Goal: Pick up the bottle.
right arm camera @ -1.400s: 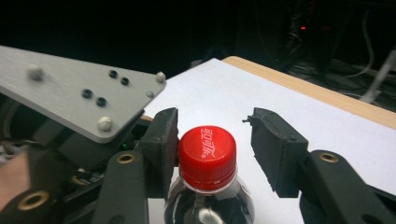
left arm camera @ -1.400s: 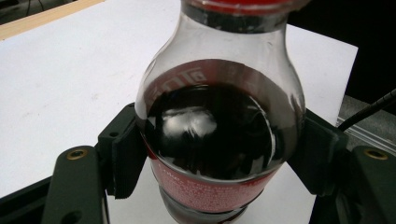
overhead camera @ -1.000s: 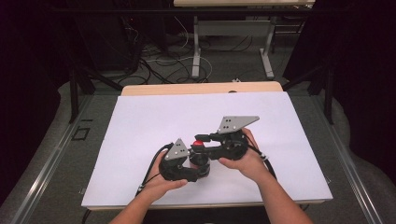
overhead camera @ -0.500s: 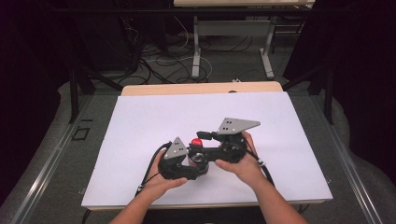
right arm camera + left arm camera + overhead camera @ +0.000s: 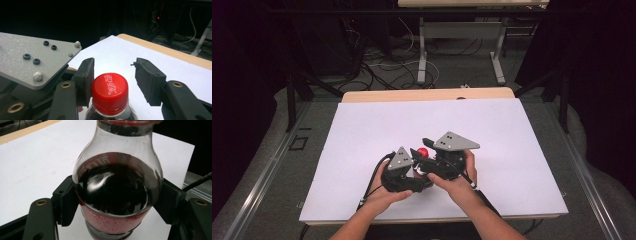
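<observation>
— Left gripper first: how is it sitting on that clear plastic bottle of dark cola with the red label?

— Its two black jaws are pressing on the bottle's body from both sides, at the top edge of the label, so it is clamping the bottle firmly. In the left gripper view the bottle is standing upright between them on the white sheet covering the wooden table.

— And the right gripper?

— Its jaws have just been opening. In the right gripper view they are standing on either side of the round red screw cap. The left-hand pad in that view is sitting just beside the cap, perhaps touching it; the other pad is standing clearly apart, with white sheet showing in the gap. So it is not gripping anything.

— Where is all this happening on the table?

— From the high view, near the middle of the sheet, toward the near edge. The cap is showing as a small red spot between the two grippers. The left gripper is lying low on the near left of it, and the right gripper is coming in from the right, higher up, with its grey three-cornered plate on top.

— The hands?

— Both forearms are reaching in from the near edge, each hand wrapping around its own gripper body, close together.
</observation>
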`<control>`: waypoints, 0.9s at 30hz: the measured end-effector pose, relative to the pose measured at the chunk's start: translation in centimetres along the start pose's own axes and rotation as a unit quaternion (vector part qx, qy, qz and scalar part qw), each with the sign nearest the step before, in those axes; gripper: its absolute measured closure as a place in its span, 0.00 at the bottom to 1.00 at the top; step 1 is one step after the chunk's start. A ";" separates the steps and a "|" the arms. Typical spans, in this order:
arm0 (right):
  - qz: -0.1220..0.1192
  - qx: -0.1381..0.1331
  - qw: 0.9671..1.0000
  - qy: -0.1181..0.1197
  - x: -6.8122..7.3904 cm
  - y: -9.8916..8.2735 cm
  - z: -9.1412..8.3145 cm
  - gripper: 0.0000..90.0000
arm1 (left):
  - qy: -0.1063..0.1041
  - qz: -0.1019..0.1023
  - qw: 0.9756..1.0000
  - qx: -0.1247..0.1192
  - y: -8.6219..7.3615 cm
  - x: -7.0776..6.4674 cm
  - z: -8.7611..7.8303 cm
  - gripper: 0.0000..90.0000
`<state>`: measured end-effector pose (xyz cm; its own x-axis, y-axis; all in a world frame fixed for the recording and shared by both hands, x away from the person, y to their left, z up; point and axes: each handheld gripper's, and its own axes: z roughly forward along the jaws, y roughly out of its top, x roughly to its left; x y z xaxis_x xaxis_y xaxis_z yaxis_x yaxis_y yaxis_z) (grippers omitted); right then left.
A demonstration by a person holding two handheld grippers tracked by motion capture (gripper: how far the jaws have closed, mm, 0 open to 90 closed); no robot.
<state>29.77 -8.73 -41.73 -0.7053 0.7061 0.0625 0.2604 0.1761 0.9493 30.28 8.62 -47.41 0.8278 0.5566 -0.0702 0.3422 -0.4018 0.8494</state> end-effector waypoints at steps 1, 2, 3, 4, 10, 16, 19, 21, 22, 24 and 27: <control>-0.001 -0.004 1.000 0.002 0.0 0.0 0.0 0.55 | 0.001 0.001 1.000 -0.001 0.0 0.0 0.0 0.33; -0.003 -0.003 1.000 0.003 -0.1 0.0 -0.3 0.55 | 0.001 0.001 1.000 -0.002 0.0 0.0 0.0 0.33; -0.004 -0.003 1.000 0.006 -0.1 0.0 -0.5 0.55 | 0.005 -0.003 1.000 -0.006 0.0 0.0 0.0 0.33; -0.005 -0.004 1.000 0.007 -0.2 0.0 -0.6 0.56 | 0.006 -0.004 1.000 -0.007 0.0 0.1 0.0 0.33; -0.017 0.007 0.999 0.044 -0.5 0.1 -1.3 0.67 | 0.002 0.001 1.000 -0.004 0.0 0.2 -0.1 0.33; -0.074 0.036 0.986 0.147 -2.6 1.0 -1.2 0.68 | -0.011 0.006 1.000 -0.007 0.0 -0.1 -0.1 0.33; -0.083 0.045 0.977 0.190 -3.7 1.4 -1.0 0.68 | -0.019 0.009 1.000 -0.003 0.0 -0.2 -0.1 0.33; -0.085 0.053 0.969 0.226 -4.6 1.7 -0.8 0.68 | -0.018 0.012 1.000 -0.008 0.1 -0.2 -0.1 0.33; -0.080 0.054 0.969 0.226 -4.7 1.7 -0.7 0.67 | -0.021 0.013 1.000 -0.002 0.1 -0.2 -0.2 0.33; -0.075 0.054 0.972 0.215 -4.4 1.7 -0.9 0.64 | -0.017 0.012 1.000 -0.004 0.1 -0.2 -0.1 0.33; -0.069 0.038 0.976 0.201 -4.0 1.6 -1.1 0.54 | -0.009 0.002 1.000 -0.008 0.0 -0.1 -0.1 0.33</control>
<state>32.27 -11.97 -40.15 -0.9350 0.3484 0.0663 0.1821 0.3115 0.9326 30.14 8.60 -47.33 0.8369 0.5422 -0.0750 0.3308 -0.3920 0.8584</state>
